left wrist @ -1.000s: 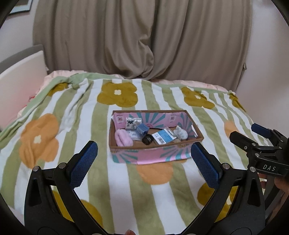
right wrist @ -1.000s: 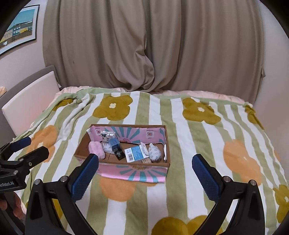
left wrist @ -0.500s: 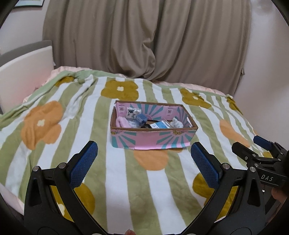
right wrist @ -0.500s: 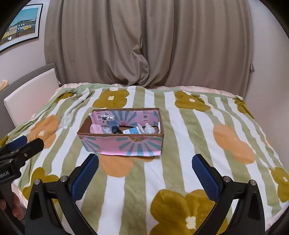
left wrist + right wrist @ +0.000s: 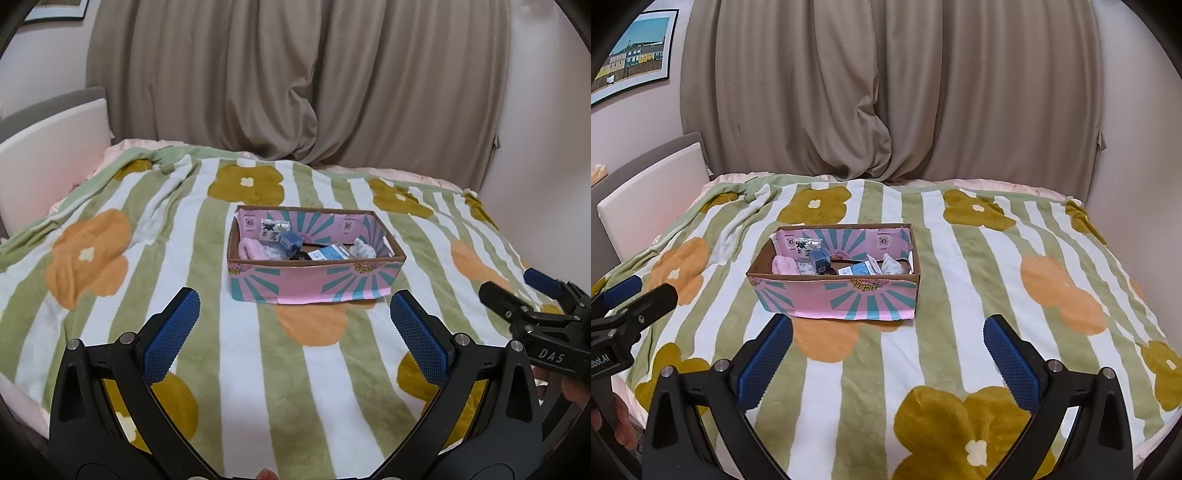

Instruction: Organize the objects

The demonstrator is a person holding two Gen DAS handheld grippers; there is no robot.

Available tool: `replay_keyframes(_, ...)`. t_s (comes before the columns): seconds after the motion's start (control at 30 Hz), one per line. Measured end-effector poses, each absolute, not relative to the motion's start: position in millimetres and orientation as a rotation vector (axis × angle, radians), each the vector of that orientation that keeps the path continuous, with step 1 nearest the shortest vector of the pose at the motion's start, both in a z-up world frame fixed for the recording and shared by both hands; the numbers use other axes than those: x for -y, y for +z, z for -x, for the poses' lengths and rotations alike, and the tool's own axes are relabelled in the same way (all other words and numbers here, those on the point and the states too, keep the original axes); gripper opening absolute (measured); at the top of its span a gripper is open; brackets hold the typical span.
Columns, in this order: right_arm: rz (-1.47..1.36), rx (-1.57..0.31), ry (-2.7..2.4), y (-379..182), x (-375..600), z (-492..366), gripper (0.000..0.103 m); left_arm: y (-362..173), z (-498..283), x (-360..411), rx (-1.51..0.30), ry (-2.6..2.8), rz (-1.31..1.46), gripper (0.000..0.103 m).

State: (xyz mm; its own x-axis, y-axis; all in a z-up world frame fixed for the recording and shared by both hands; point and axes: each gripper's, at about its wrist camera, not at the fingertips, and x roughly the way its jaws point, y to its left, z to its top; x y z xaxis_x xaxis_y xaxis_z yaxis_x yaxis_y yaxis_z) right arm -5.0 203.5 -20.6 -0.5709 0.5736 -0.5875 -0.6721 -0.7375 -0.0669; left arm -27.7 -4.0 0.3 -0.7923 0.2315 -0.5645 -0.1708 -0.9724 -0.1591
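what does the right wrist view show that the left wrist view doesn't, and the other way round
Only the right wrist view: most of the framed picture of coloured houses, and the left tongs at its left edge. Only the left wrist view: the right tongs at its right edge, marked DAS. Both: the pink box of small items on the flowered blanket, the curtain, and both tongs open and empty.

Pink-and-teal cardboard box (image 5: 314, 284) sits mid-bed on the striped floral fleece blanket (image 5: 184, 258); beige curtain (image 5: 295, 92) hangs behind; small items lie inside the box.
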Motion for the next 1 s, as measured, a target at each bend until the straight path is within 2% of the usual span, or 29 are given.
replay_keyframes(1.0, 0.779, -0.218, 2.280, -19.0, -205.8, 11.6, 0.103, -5.5, 29.6, -4.1, 0.111, 2.768, 0.898, 0.103)
